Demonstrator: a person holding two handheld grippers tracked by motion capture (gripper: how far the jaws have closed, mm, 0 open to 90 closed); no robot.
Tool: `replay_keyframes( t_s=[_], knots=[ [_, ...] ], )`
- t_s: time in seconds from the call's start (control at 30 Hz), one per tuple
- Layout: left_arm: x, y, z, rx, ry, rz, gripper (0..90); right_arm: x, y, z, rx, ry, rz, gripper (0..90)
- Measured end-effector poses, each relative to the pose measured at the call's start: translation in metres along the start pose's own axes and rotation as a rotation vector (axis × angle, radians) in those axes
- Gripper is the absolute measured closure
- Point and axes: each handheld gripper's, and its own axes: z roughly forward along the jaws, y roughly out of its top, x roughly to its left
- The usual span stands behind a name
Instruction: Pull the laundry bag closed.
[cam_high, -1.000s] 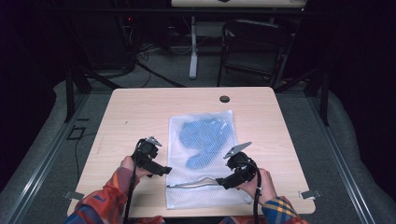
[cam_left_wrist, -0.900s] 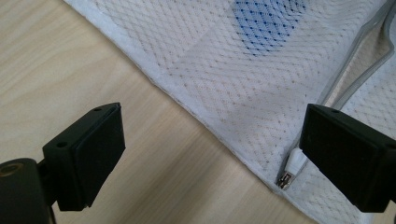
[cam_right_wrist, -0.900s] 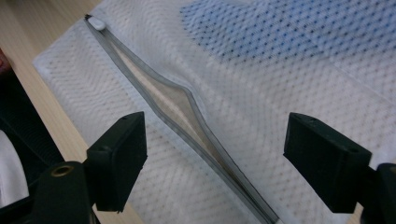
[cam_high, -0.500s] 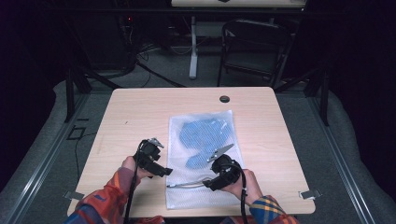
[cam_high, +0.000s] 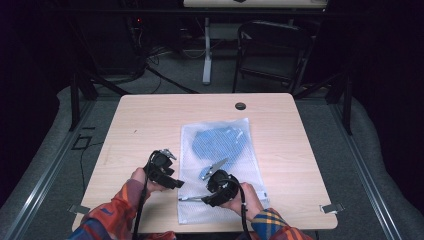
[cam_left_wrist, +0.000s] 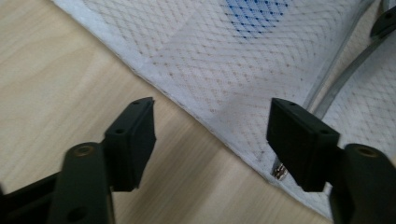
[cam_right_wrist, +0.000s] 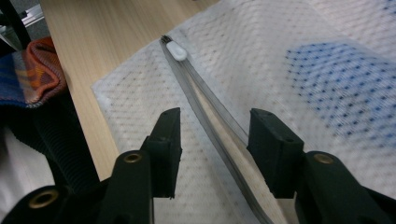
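Observation:
A white mesh bag (cam_high: 245, 170) lies flat on the wooden table (cam_high: 150, 125) with a blue garment (cam_high: 217, 142) inside. Its zipper (cam_right_wrist: 205, 107) runs along the near end and ends in a white pull (cam_right_wrist: 176, 50). My left gripper (cam_high: 175, 184) sits at the bag's left near corner. In the left gripper view the bag's hem (cam_left_wrist: 196, 116) lies between the parted jaws of the left gripper (cam_left_wrist: 212, 140), untouched. My right gripper (cam_right_wrist: 215, 144) straddles the zipper, its pads clear of it. Both pairs of jaws have just been closing.
A round cable hole (cam_high: 240, 106) sits near the table's far edge. A black chair (cam_high: 272, 50) and a white desk leg (cam_high: 206, 50) stand on the floor beyond. A plaid sleeve (cam_right_wrist: 28, 74) lies close to the left of the right gripper.
My right gripper has slid left along the bag's near end, toward the left gripper. The left hand has kept its place.

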Motion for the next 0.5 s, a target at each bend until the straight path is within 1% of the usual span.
replay_keyframes(
  t_s=[0.07,0.1,0.13,0.2,0.23,0.27,0.3,0.37,0.4,0.43,0.5],
  knots=[
    [-0.002,0.000,0.002,0.017,-0.008,-0.002,38.8,0.002,0.002,0.005,0.004,0.008,-0.010,59.8],
    [-0.002,-0.001,0.003,0.017,-0.016,-0.001,40.8,0.004,0.004,0.008,0.009,0.011,-0.012,60.8],
    [-0.002,0.000,0.004,0.030,-0.024,0.003,44.4,0.006,0.006,0.012,0.012,0.017,-0.020,63.0],
    [-0.002,0.000,0.004,0.033,-0.028,0.003,45.5,0.007,0.008,0.013,0.019,0.019,-0.022,63.4],
    [-0.002,-0.001,0.005,0.037,-0.034,0.002,49.3,0.009,0.010,0.017,0.018,0.027,-0.028,64.8],
    [-0.002,-0.001,0.005,0.040,-0.035,0.004,50.5,0.009,0.011,0.018,0.014,0.030,-0.029,65.8],
    [-0.002,-0.002,0.006,0.046,-0.048,0.004,52.0,0.010,0.012,0.019,0.017,0.033,-0.030,66.2],
    [-0.002,-0.002,0.007,0.053,-0.051,0.003,54.9,0.010,0.014,0.021,0.021,0.034,-0.036,66.3],
    [-0.001,-0.002,0.007,0.057,-0.054,0.006,54.9,0.011,0.015,0.022,0.022,0.035,-0.038,66.9],
    [-0.001,-0.002,0.007,0.062,-0.058,0.010,57.6,0.012,0.018,0.025,0.017,0.043,-0.040,67.1],
    [-0.001,-0.002,0.008,0.061,-0.060,0.007,58.7,0.013,0.019,0.027,0.009,0.048,-0.038,67.3]
  ],
)
